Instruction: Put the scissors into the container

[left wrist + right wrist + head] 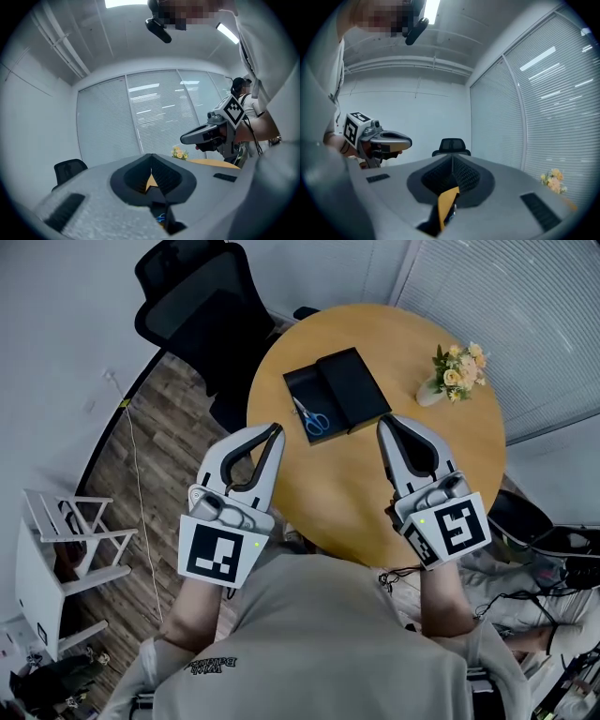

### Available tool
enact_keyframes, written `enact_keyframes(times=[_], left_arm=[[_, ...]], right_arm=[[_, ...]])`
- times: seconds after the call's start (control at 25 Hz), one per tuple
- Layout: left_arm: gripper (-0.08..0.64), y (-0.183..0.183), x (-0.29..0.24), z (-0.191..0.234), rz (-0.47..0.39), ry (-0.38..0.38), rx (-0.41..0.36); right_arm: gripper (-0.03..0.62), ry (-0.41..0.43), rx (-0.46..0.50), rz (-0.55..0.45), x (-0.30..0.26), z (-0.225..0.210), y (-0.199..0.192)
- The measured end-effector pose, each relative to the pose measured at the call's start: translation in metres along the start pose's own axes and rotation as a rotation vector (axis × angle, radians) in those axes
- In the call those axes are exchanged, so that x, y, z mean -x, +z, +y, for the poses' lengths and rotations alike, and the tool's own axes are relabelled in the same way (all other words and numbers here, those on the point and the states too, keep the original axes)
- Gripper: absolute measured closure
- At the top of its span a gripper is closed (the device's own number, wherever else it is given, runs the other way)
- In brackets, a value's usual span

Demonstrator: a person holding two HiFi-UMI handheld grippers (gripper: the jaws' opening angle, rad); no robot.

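Round wooden counter (403,343) in the corner of a small office. Grey walls, with slatted blinds (506,315) shut over glass on the right. Dark wood-plank floor (169,418) to the left, a thin cable (137,493) trailing across it. Black office chair (192,301) sits against the counter's far-left edge. White slatted rack (56,545) stands on the floor, well off to the left.

On the counter: black container (352,381), beyond centre, in two flat rectangular parts side by side. Blue-handled scissors (314,420) lie on its left part, handles at the near edge, blades pointing away. Cannot tell whether that part is the tray or the lid. Small white vase of yellow flowers (457,367) near the right rim, well apart from the container.

Person at the near edge, both arms held out over the counter. Left tongs (274,432) are closed tip to tip with nothing between them. Right tongs (384,424) are likewise pressed together and empty. Both hang above bare wood, short of the container, one to each side of it. Neither touches the scissors.
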State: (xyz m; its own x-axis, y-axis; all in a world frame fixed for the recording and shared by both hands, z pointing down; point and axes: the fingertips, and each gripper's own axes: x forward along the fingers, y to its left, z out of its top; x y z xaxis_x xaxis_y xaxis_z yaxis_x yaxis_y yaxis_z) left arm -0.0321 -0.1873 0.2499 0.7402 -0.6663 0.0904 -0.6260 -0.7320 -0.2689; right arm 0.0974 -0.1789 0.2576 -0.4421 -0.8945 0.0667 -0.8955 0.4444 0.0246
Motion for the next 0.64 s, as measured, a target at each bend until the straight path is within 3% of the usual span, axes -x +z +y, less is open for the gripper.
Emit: enact_keyframes(times=[0.2, 0.44, 0.64], left_arm=[[0.538, 0.012, 0.024, -0.004, -0.008, -0.009, 0.010], [0.538, -0.013, -0.023, 0.002, 0.026, -0.017, 0.016], [0.538, -0.014, -0.024, 0.005, 0.022, -0.017, 0.022]], right_arm=[[0.558, -0.018, 0.011, 0.012, 0.015, 0.020, 0.011], [0.558, 0.002, 0.001, 0.013, -0.016, -0.019, -0.013], [0.558, -0.005, 0.004, 0.022, -0.019, -0.022, -0.015]])
